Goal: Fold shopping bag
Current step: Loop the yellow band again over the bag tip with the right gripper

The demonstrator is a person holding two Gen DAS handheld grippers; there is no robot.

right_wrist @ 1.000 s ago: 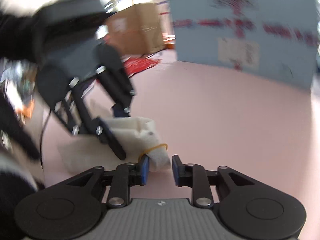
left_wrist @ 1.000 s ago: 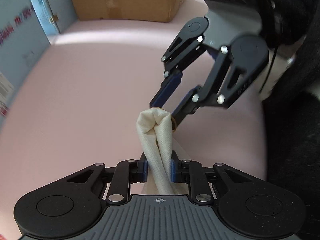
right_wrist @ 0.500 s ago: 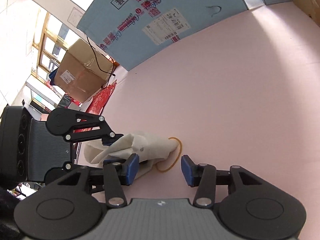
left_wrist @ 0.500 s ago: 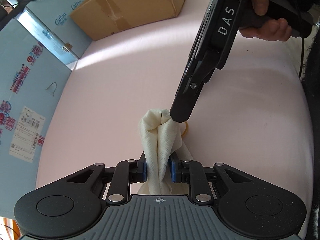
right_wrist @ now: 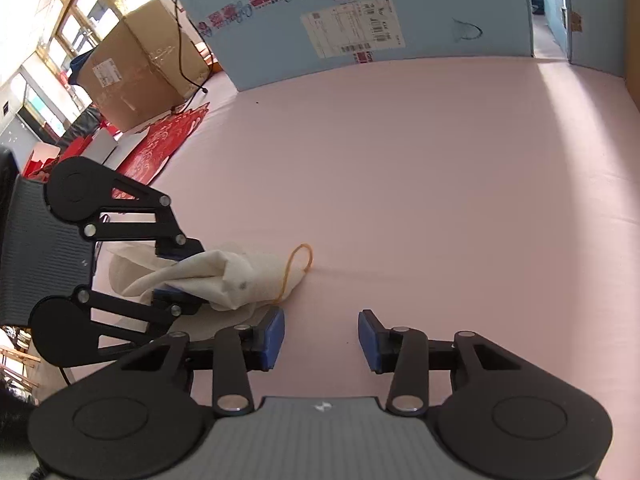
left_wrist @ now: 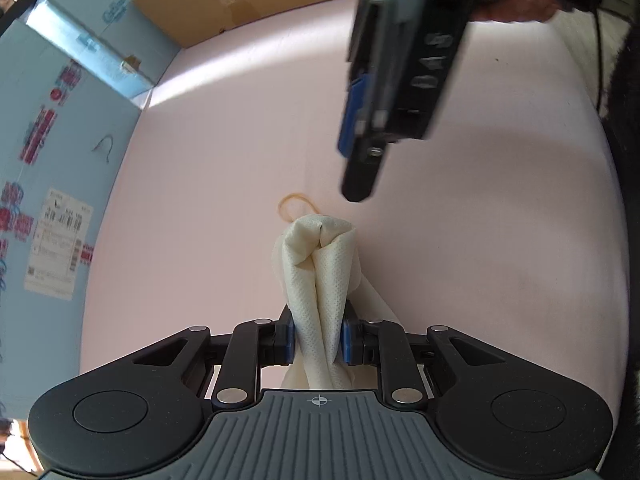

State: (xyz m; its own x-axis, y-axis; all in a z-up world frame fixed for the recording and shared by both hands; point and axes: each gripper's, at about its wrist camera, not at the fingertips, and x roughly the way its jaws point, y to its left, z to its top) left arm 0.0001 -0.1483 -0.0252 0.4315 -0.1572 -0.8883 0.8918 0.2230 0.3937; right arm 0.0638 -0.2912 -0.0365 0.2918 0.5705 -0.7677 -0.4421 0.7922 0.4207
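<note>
A white shipping label [right_wrist: 352, 28] with a barcode, its print too small to read, sits on the far blue panel [right_wrist: 440, 8], while on the pink bench [right_wrist: 420, 180] the left gripper [left_wrist: 318, 338] clamps the bunched cream shopping bag [left_wrist: 320, 280], a rubber band [right_wrist: 298, 270] at its tip, and the right gripper [right_wrist: 321, 338], marked "DAS", has just been narrowing its jaws, which hold nothing and stand just right of the bag.

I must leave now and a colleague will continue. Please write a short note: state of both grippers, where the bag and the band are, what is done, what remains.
Left gripper: shut on the folded white shopping bag, holding the bundle just above the pink table.
Right gripper: open, nothing between its fingers; its jaws have just been closing a little. It hovers beside the bundle's tip.
Rubber band: looped loosely at the bundle's tip, partly lying on the table.
Done: bag folded into a narrow bundle.
Left: the band probably needs seating around the bundle; then set it down.
</note>
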